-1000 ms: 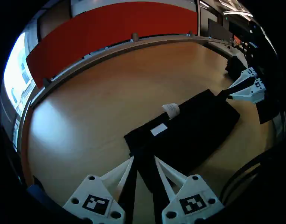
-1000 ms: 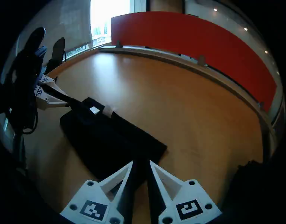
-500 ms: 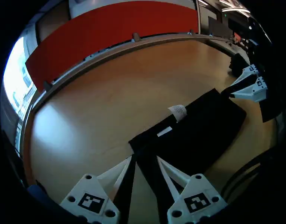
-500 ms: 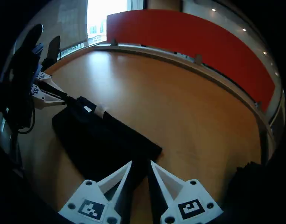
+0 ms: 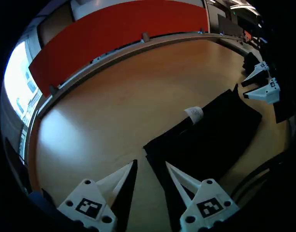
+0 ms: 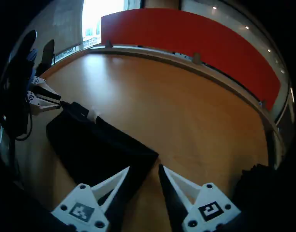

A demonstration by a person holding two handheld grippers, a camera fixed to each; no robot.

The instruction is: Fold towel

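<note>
One black oblong towel [image 5: 209, 143], white tag [image 5: 194, 114]

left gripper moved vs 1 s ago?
Yes. The left gripper has opened and backed off the towel, whose corner now lies on the table just ahead of it.

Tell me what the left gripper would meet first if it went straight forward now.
Most likely the near corner of the black towel, lying just ahead of the open left gripper on the wooden table.
</note>
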